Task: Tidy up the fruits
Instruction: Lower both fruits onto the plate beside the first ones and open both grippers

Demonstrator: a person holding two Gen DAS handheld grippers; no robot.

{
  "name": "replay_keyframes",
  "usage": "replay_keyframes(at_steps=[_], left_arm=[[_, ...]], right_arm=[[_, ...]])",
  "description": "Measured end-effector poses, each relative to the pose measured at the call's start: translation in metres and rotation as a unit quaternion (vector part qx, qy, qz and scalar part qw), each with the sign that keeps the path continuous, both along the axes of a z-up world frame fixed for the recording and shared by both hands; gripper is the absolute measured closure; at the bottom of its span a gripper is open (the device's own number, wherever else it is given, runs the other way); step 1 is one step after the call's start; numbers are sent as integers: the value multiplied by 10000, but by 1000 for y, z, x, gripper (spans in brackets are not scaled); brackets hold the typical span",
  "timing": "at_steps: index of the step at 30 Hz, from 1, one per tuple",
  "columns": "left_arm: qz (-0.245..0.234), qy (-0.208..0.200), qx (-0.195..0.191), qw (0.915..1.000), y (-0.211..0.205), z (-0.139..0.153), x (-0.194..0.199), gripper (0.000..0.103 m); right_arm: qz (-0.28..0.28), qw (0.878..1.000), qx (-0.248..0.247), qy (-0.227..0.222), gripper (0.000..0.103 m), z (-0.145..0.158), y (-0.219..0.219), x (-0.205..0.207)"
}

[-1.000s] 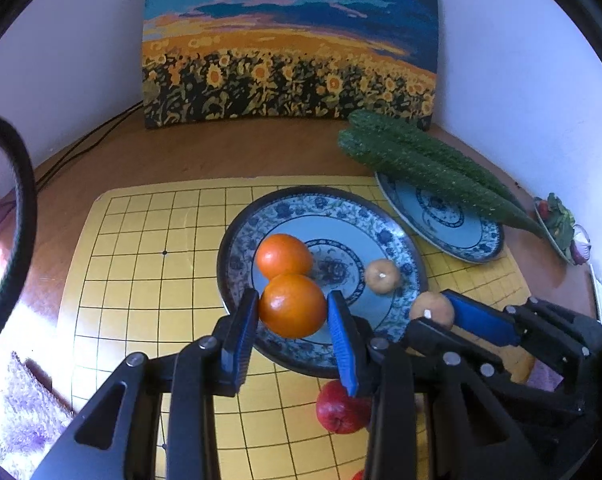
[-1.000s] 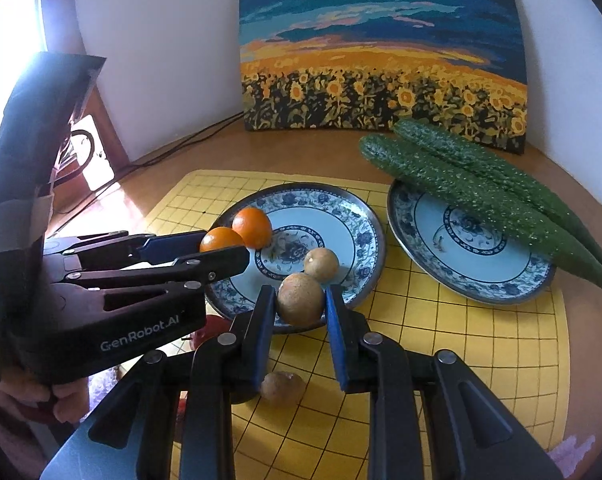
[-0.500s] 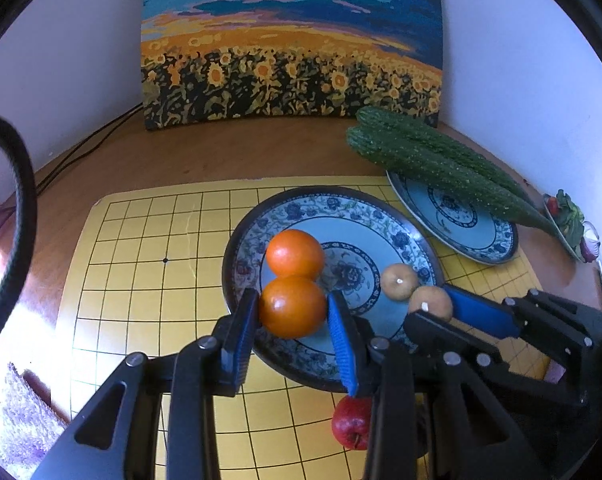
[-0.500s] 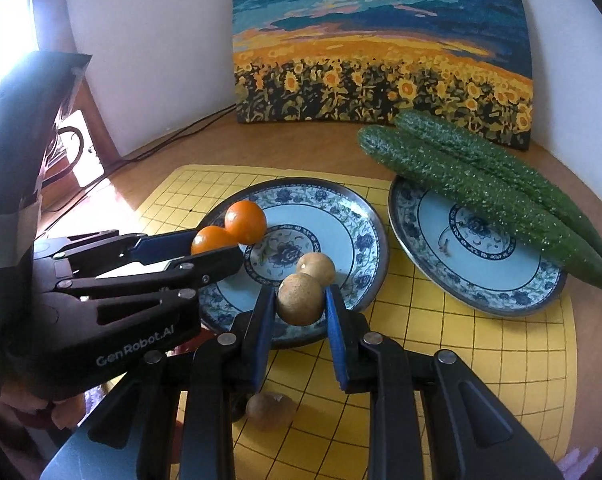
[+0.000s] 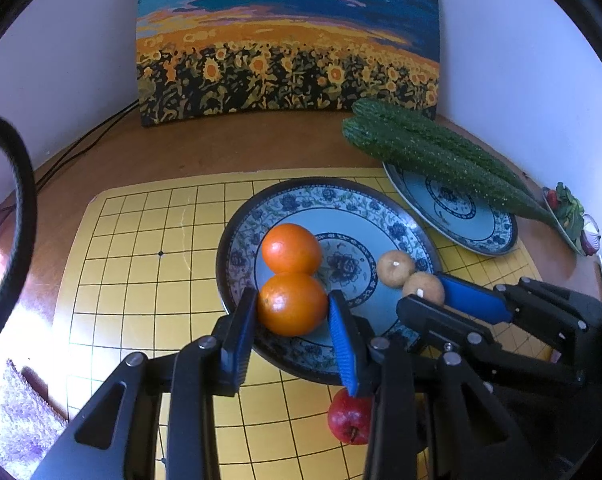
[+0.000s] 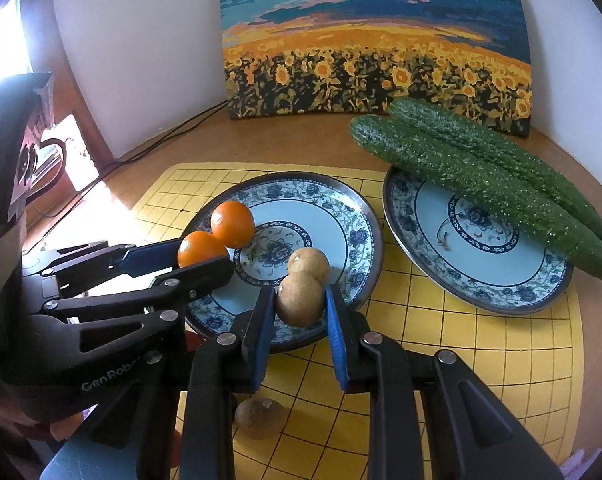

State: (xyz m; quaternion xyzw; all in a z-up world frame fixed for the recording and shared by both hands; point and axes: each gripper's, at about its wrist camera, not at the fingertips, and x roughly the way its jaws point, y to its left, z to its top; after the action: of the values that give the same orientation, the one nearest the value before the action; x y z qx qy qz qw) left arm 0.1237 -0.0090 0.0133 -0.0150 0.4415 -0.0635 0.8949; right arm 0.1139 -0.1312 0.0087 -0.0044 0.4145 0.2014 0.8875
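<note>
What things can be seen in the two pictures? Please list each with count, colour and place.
oranges: 2, orange, over the near plate; one in the left gripper
brown fruits: 3, tan; one in the right gripper, one on the near plate, one on the mat
red fruit: 1, red, on the mat below the plate
cucumbers: 2, green, across the far plate
plates: 2, blue patterned, on the mat
mat: 1, yellow grid, on the table
painting: 1, sunflowers, against the wall
left gripper: black, jaws shut on an orange
right gripper: black, jaws shut on a brown fruit
</note>
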Motion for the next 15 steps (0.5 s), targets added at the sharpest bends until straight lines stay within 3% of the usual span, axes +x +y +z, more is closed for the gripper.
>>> replay_keyframes(at_steps=[3,8,15], left_arm=[[35,36,1,10000,0,1,0,66],[109,24,-10,9999,1,7,-6,64],[79,22,-77,9999,0,15,-20,60]], right_arm=[[-42,10000,3,-11,75,1,0,0],[-136,9999,37,-24,63,7,-5,-2],[-144,9997,172,21,59,11,-12,-12]])
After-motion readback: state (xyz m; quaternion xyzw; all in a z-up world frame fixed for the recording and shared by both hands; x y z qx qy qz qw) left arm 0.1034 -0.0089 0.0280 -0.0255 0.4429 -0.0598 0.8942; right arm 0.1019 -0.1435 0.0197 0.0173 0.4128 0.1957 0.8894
